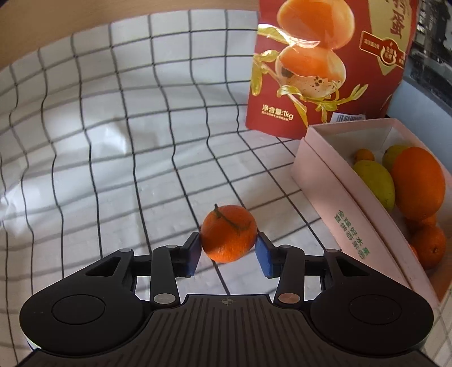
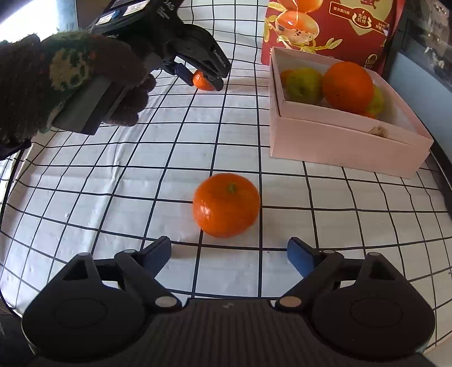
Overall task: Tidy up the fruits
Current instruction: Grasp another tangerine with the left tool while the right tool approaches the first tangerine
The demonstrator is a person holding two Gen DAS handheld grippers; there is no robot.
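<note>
My left gripper [image 1: 228,249] is shut on a small stemmed tangerine [image 1: 228,233], its blue pads pressed on both sides, low over the checked cloth. The right wrist view shows that gripper [image 2: 202,80] and its tangerine [image 2: 201,80] at the far left. My right gripper [image 2: 228,255] is open and empty, just short of a larger tangerine [image 2: 226,204] lying on the cloth. A pink box [image 1: 339,194] to the right holds an orange [image 1: 418,182], lemons and small tangerines; it also shows in the right wrist view [image 2: 339,144].
A tall red printed box [image 1: 319,62] stands behind the pink box, also seen in the right wrist view [image 2: 325,25]. The white black-checked cloth [image 1: 113,141] covers the table. A gloved hand [image 2: 70,76] holds the left gripper. The table edge runs at the right.
</note>
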